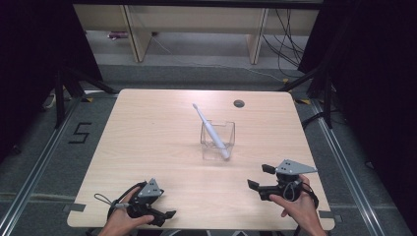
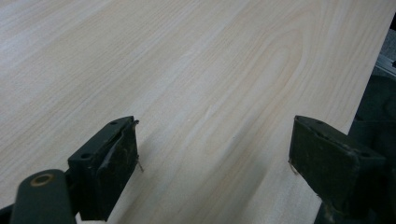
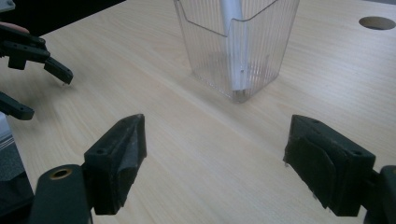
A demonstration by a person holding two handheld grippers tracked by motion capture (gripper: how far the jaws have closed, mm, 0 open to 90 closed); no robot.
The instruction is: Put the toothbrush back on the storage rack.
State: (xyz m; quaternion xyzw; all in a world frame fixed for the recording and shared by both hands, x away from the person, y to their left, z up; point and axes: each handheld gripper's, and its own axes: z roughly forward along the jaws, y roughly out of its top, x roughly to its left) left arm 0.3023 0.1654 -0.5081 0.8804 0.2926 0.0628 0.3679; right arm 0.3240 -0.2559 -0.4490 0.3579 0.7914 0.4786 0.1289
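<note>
A clear plastic cup (image 1: 218, 140) stands at the middle of the wooden table (image 1: 147, 137). A white toothbrush (image 1: 210, 130) leans in it, head up and tilted to the far left. My left gripper (image 1: 164, 219) rests at the near left edge, jaws open and empty, pointing right. In its own view the left gripper (image 2: 215, 154) spans bare wood. My right gripper (image 1: 259, 177) is near the front right, open and empty, aimed left. Its own view shows the right gripper (image 3: 215, 158) facing the cup (image 3: 238, 51), the toothbrush handle (image 3: 233, 42) and the left gripper (image 3: 44, 93).
A round cable hole (image 1: 239, 103) sits near the table's far edge, and appears as the hole (image 3: 377, 22) at top right in the right gripper view. Wooden furniture legs and cables lie on the floor beyond the table. Dark stands flank both sides.
</note>
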